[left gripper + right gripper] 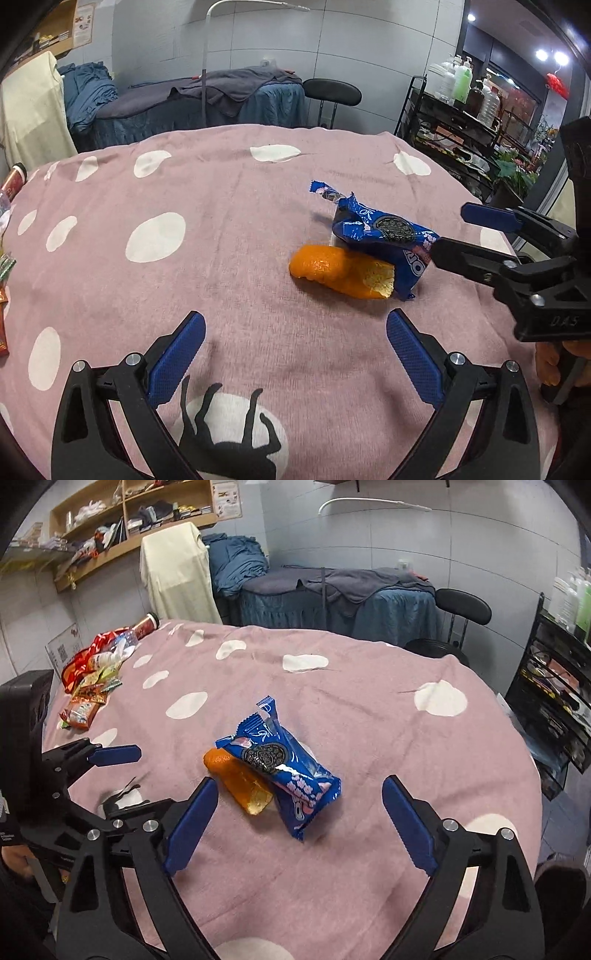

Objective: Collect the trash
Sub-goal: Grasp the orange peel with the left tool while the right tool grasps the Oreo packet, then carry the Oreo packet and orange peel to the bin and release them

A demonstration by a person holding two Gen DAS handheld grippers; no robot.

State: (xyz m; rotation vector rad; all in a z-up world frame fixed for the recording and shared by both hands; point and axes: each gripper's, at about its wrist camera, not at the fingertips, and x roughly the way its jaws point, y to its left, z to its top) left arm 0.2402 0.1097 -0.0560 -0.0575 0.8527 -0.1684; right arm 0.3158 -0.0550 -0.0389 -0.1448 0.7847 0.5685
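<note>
A crumpled blue Oreo wrapper point(384, 236) lies on the pink spotted cloth, partly over an orange peel point(336, 271). My left gripper point(295, 325) is open and empty, just short of the peel. My right gripper point(450, 232) comes in from the right, open, with one finger touching the wrapper's edge. In the right wrist view the wrapper point(284, 764) and the peel point(240, 782) lie between and just beyond the open right gripper point(299, 794). The left gripper point(122, 775) shows open at the left.
A pile of snack packets and a bottle point(96, 679) lies at the cloth's far left edge. Beyond the table stand a draped massage bed point(332, 594), a black stool point(461, 613) and a metal rack with bottles point(465, 107).
</note>
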